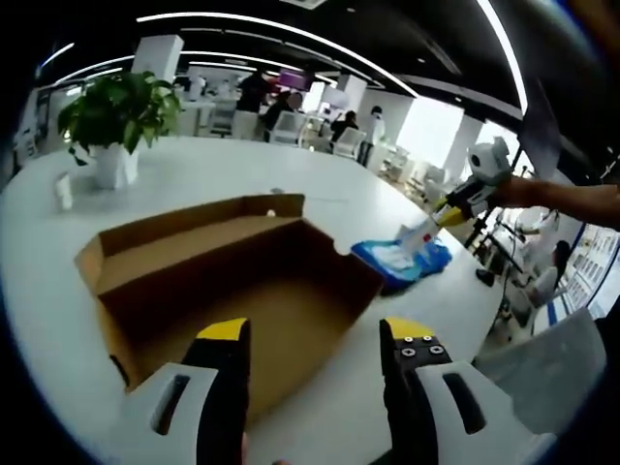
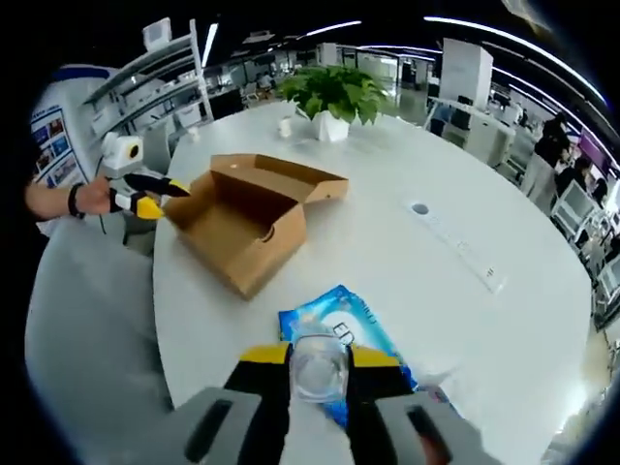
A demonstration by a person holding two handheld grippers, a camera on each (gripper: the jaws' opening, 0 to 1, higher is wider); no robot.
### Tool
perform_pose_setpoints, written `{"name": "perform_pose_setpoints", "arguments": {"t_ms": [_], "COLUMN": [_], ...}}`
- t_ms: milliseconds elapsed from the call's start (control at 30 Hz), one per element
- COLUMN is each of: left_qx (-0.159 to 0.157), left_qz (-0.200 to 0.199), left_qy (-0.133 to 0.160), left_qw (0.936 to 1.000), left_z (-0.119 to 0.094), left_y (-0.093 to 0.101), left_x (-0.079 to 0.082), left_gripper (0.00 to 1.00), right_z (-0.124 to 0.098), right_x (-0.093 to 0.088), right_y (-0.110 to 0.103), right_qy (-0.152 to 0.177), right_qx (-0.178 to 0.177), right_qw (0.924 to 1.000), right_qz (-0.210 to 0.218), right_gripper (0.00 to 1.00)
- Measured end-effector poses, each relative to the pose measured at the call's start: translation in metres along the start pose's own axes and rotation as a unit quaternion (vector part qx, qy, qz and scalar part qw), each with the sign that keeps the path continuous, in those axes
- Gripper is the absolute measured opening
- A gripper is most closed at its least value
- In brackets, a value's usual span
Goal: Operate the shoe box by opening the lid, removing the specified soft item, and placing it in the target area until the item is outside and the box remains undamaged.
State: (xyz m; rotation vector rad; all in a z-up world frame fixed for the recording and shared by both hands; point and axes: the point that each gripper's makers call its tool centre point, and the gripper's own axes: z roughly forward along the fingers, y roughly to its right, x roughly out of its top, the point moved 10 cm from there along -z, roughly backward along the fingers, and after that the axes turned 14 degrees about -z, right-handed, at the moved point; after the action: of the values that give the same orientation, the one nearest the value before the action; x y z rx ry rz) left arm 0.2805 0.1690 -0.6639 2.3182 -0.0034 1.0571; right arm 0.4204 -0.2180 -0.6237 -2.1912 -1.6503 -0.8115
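With the shoe box [image 1: 232, 291] open on the counter [image 2: 407, 262], the right gripper [image 2: 320, 373], jaws apparently clamped on the blue soft pack [image 2: 339, 334], only needs to release; left gripper [image 1: 315, 339] jaws stand apart.

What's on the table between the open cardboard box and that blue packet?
Nothing: in the right gripper view, bare white table separates the shoe box from the blue packet, which the right gripper is gripping.
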Motion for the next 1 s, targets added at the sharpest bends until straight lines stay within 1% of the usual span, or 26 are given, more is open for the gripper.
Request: {"name": "perform_pose_setpoints", "arguments": {"t_ms": [300,400,600,867,1000], "left_qx": [0.005,0.002,0.0,0.009,0.013], "left_qz": [0.0,0.001,0.007,0.001,-0.002], "left_qy": [0.0,-0.004,-0.014,-0.008,-0.007], "left_qw": [1.0,1.0,0.9999,0.9999,0.9999], "left_z": [0.0,0.003,0.005,0.002,0.002], "left_y": [-0.003,-0.003,-0.001,-0.005,-0.007], "left_x": [-0.001,-0.002,-0.004,-0.003,-0.003], "left_gripper": [0.54,0.54,0.54,0.54,0.54], "right_z": [0.005,0.007,0.012,0.017,0.022], "right_x": [0.001,0.0,-0.002,-0.011,-0.016], "right_y": [0.03,0.04,0.062,0.087,0.096], "right_qy": [-0.029,-0.031,-0.049,-0.067,-0.086], "right_qx": [0.002,0.003,0.008,0.005,0.006], "right_qw": [0.9978,0.9974,0.9953,0.9936,0.9908], "right_qz": [-0.059,-0.065,-0.083,-0.09,-0.104], "right_gripper": [0.17,0.17,0.17,0.17,0.17]}}
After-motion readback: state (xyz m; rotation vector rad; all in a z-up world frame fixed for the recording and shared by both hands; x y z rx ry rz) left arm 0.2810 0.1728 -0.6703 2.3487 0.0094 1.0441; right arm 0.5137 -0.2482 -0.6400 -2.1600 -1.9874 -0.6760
